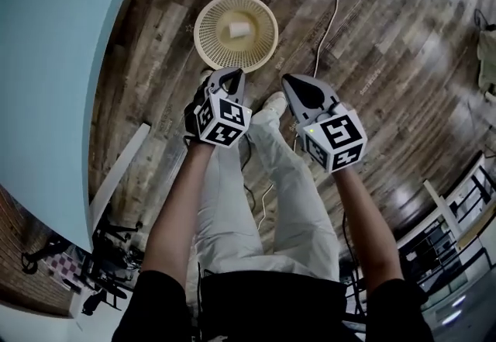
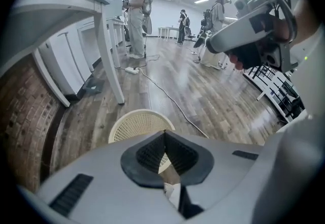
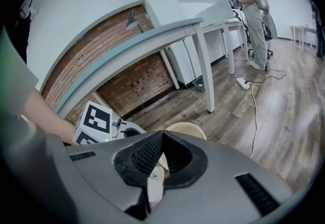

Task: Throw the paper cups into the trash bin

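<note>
The head camera looks steeply down from standing height onto the wooden floor, with the trash bin at the frame's upper centre. The camera on the left gripper sits close behind its jaws, facing across the floor into the room; the one on the right gripper faces a brick wall. Both show what seems the same bin just above their jaws.

The left gripper has its jaws pressed together above a cream mesh trash bin on the wooden floor.
</note>
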Demonstrator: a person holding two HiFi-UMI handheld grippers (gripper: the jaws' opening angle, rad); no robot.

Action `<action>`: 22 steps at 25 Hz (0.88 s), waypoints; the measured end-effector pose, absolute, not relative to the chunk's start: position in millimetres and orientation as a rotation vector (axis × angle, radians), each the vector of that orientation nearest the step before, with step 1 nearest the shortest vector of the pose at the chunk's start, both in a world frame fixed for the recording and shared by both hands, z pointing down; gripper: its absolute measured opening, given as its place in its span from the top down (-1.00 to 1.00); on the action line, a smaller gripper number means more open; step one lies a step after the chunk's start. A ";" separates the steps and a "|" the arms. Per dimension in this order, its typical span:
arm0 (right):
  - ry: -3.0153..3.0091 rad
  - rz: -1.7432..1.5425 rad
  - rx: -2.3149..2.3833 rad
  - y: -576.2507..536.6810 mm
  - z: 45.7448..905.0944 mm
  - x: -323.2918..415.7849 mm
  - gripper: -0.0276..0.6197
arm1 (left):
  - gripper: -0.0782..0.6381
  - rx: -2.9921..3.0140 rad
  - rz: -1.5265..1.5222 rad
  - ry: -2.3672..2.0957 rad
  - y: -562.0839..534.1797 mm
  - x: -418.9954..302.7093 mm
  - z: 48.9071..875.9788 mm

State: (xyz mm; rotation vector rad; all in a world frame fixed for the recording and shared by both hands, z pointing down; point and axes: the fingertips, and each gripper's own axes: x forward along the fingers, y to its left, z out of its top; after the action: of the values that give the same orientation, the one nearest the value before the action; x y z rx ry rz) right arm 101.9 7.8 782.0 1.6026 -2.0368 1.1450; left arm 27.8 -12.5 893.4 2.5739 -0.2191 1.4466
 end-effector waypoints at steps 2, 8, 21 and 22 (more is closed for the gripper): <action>-2.047 1.122 1.600 9.8 758.9 101.8 0.91 | 0.76 2.580 1.427 -0.243 -12.4 28.9 871.7; -2.068 1.061 1.588 12.8 695.5 98.2 0.91 | 0.76 2.605 1.291 -0.309 -3.6 36.0 792.3; -2.193 0.824 1.590 -11.7 554.8 82.6 0.91 | 0.76 2.807 0.921 -0.412 -20.5 35.6 599.1; -2.207 0.803 1.592 -15.0 543.0 81.0 0.91 | 0.76 2.817 0.874 -0.433 -25.1 34.4 580.2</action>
State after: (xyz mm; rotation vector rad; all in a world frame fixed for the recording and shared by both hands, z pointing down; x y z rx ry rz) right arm 81.0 -15.0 543.0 1.5917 -2.2066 0.8033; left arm 34.4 -25.1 580.2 2.8171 -0.4332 0.8742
